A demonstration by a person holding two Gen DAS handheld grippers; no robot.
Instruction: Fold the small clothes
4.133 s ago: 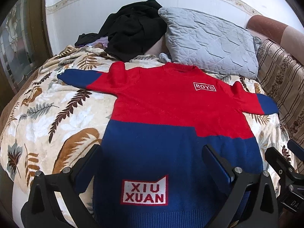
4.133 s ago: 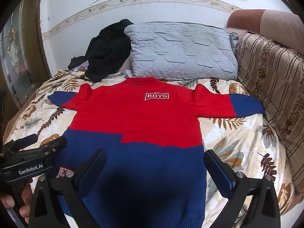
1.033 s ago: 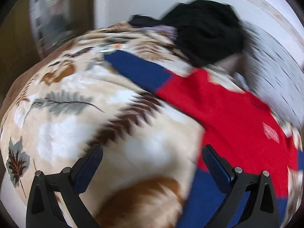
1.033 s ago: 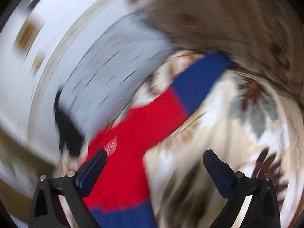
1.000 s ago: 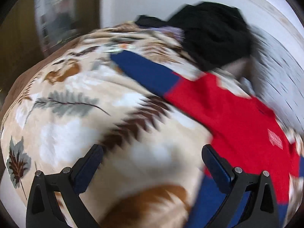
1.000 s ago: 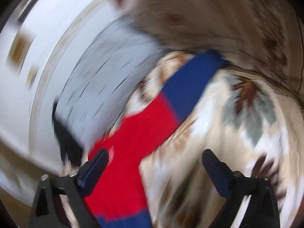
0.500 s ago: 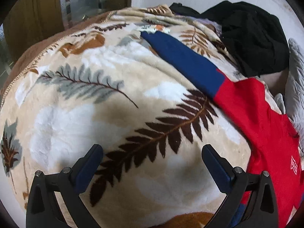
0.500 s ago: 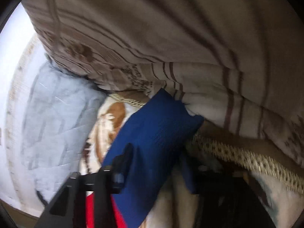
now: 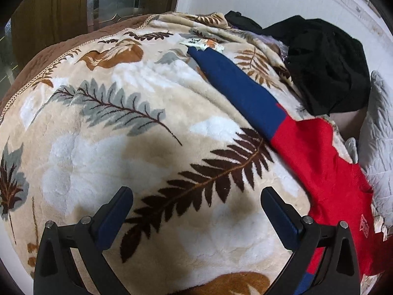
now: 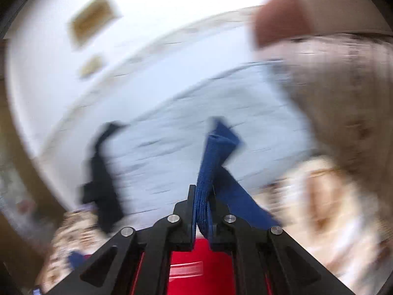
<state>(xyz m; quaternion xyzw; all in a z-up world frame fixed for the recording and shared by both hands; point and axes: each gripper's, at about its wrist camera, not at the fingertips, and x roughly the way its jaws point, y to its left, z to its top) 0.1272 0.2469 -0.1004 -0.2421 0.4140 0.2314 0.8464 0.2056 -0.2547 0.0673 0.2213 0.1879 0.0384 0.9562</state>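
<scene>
Nearest in the right wrist view, the right gripper (image 10: 202,206) is seen clamped on the blue cuff (image 10: 216,162) of the sweater's right sleeve, lifted off the bed. In the left wrist view, the left gripper (image 9: 196,211) is held wide apart and empty over the leaf-print blanket (image 9: 118,152). Further off, ahead and to its right, the left sleeve (image 9: 240,91) lies flat, its long axis running diagonally away toward the far cuff; the left gripper is judged the nearer one

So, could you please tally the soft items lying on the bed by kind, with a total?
Red-and-blue sweater: 1
Black clothes pile: 1
Grey quilted pillow: 1
Leaf-print blanket: 1
Total: 4
</scene>
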